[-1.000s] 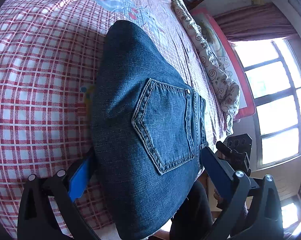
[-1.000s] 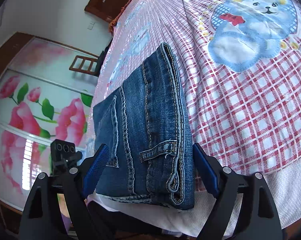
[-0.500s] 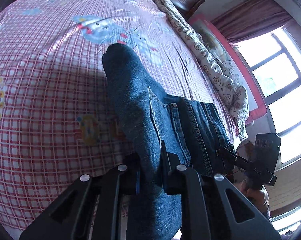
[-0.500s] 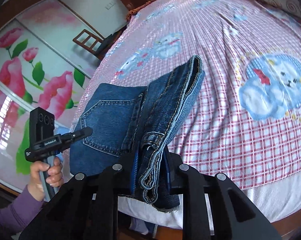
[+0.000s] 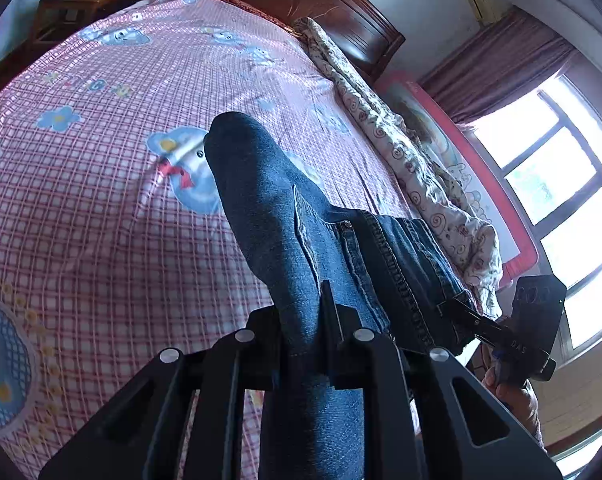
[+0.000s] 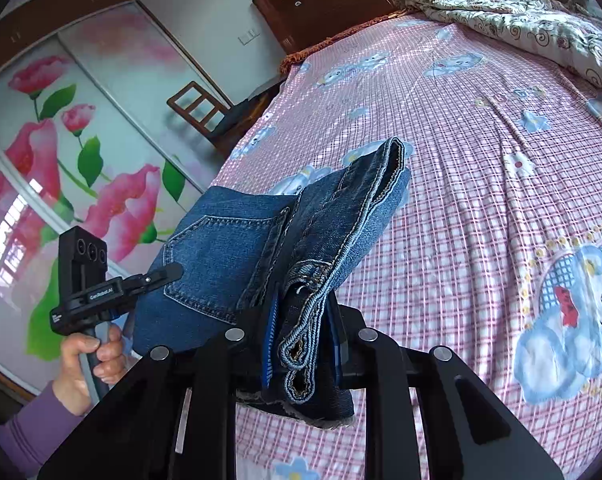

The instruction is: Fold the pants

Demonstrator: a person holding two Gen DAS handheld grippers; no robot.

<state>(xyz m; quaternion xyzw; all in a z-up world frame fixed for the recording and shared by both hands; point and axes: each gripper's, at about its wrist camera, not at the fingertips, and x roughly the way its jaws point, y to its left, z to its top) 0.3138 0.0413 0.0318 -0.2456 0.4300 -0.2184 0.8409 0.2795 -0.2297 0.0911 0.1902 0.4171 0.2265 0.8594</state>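
The folded blue denim pants [image 5: 285, 232] are held up off the pink checked bed [image 5: 101, 208]. My left gripper [image 5: 305, 320] is shut on one near corner of the bundle. My right gripper [image 6: 301, 320] is shut on the other near corner, at the waistband [image 6: 301, 344] with its belt loop. In the right wrist view the pants [image 6: 229, 256] show a back pocket, and the left gripper [image 6: 157, 276] clamps their left edge. In the left wrist view the right gripper [image 5: 457, 312] clamps the right edge. The far end of the bundle hangs over the bed.
A patterned quilt [image 5: 413, 168] lies along the bed's right side, by a dark wooden headboard [image 5: 301, 4]. A window [image 5: 561, 200] is to the right. A flowered wardrobe door [image 6: 61, 152] and a wooden chair [image 6: 201, 108] stand left of the bed.
Both grippers closed on the near corners of the folded pants, then lifted the bundle off the bed and raised it higher.
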